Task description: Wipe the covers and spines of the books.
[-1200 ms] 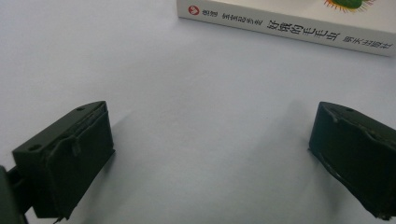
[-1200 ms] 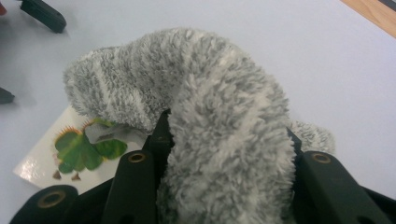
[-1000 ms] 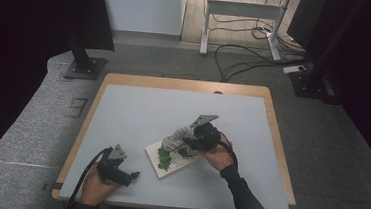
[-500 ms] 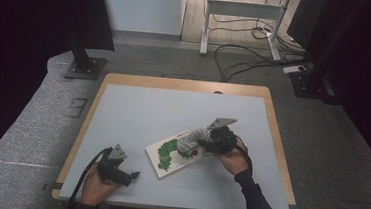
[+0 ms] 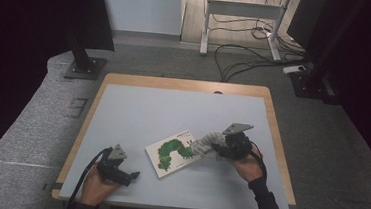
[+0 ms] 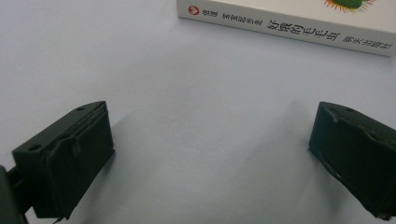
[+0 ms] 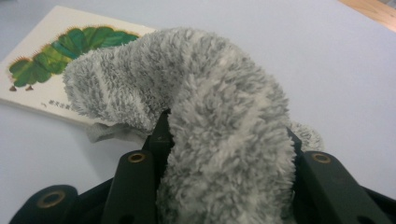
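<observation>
1. The left gripper rests at seven o'clock on the table, fingers spread wide, holding nothing.
2. The book lies at centre.
3. The right gripper, at four o'clock, is clamped on a fuzzy grey sock draped over the book's edge.
4. Risk: the dragging sock could shove the book or slip free.
</observation>
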### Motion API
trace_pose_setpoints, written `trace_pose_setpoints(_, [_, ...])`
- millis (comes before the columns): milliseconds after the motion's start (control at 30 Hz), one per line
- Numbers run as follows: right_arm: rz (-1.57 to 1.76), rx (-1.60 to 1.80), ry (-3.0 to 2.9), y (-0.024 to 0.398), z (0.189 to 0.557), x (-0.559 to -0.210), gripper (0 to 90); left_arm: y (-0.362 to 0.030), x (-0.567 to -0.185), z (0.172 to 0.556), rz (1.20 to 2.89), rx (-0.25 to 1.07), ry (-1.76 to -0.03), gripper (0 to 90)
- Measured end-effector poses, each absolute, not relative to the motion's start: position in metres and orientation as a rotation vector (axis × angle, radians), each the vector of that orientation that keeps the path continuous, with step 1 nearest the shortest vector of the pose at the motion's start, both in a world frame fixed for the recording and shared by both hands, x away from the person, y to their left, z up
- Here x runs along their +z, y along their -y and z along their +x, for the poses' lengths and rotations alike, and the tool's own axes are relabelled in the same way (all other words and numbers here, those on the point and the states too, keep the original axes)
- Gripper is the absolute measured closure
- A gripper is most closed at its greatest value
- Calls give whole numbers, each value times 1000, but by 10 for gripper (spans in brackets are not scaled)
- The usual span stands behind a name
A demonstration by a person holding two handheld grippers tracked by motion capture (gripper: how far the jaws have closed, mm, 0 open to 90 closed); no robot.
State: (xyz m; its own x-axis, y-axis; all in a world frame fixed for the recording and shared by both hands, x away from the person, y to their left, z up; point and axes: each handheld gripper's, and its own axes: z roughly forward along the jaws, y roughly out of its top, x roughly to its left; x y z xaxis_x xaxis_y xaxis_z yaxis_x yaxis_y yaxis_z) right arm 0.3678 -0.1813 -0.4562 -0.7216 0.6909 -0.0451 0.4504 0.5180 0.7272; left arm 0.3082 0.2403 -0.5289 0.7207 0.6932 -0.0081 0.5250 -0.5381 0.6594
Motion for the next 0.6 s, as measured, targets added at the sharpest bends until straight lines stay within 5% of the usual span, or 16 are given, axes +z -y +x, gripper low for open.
trace_pose_setpoints(600, [1065,985,-2360,240,341,-459,551,-240,-529,308,2271,336,-919,0])
